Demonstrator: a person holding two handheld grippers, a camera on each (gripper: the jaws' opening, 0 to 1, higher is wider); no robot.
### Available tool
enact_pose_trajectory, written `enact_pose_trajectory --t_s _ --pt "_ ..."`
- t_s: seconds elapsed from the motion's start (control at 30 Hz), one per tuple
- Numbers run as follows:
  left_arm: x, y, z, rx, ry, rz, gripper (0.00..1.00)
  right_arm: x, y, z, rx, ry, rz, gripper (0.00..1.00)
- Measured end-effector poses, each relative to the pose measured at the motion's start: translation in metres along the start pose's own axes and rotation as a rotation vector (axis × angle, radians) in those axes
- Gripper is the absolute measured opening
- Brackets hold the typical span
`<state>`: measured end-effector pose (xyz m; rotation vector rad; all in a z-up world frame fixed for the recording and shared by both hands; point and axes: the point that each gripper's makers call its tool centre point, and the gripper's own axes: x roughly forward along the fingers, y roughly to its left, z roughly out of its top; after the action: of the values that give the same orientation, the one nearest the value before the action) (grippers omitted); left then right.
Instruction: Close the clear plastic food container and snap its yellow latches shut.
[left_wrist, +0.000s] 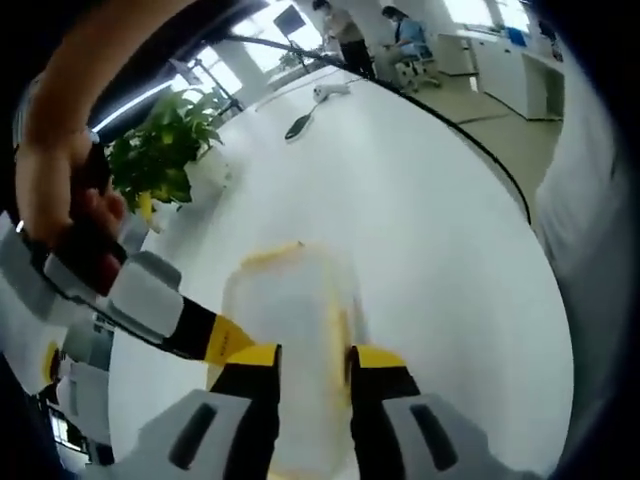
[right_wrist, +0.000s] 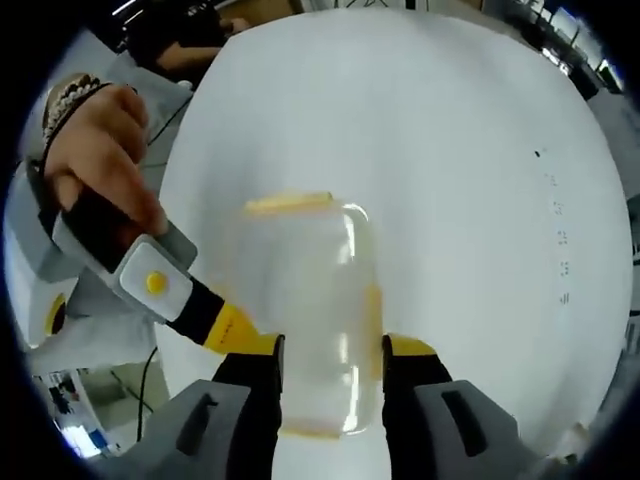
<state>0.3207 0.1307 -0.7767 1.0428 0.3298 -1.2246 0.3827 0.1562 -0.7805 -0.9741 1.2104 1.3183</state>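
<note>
A clear plastic container (left_wrist: 290, 300) with yellow latches lies on the white table, just ahead of my left gripper (left_wrist: 315, 365). Its jaws stand open over the container's near end. A second gripper (left_wrist: 215, 338), held in a hand, reaches in from the left and its yellow tip meets the container's left side. In the right gripper view the same container (right_wrist: 305, 300) shows a yellow latch (right_wrist: 290, 203) at its far end and another (right_wrist: 372, 305) on its right side. My right gripper (right_wrist: 333, 365) is open astride the near end. The hand-held gripper (right_wrist: 225, 328) touches the left edge.
The round white table (left_wrist: 430, 250) drops off at the right. A potted plant (left_wrist: 165, 150) stands at its far left, with a black object (left_wrist: 298, 126) and a white one (left_wrist: 330, 90) further back. People sit beyond (left_wrist: 405, 40). A hand with a bracelet (right_wrist: 90, 140) is close at left.
</note>
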Motion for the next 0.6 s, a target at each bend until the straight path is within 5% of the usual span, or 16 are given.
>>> enact_pose_trajectory --t_s 0.1,0.3,0.43,0.53,0.6 --pt "0.000 0.001 0.000 -0.089 -0.047 0.021 0.24 -0.003 0.000 0.000 -0.011 -0.060 -0.057 0.36" --pt "-0.003 -0.009 0.003 -0.249 -0.118 0.004 0.44 -0.009 0.002 0.000 -0.005 -0.224 -0.168 0.34" --pt "-0.008 -0.008 0.005 -0.448 -0.153 0.024 0.54 -0.015 -0.002 -0.003 0.040 -0.362 -0.272 0.36" --pt "-0.011 0.002 0.001 -0.602 -0.181 0.075 0.60 -0.018 -0.010 -0.014 0.089 -0.370 -0.332 0.44" --pt "-0.016 0.007 0.003 -0.602 -0.206 0.109 0.60 -0.023 -0.017 -0.017 0.088 -0.388 -0.391 0.48"
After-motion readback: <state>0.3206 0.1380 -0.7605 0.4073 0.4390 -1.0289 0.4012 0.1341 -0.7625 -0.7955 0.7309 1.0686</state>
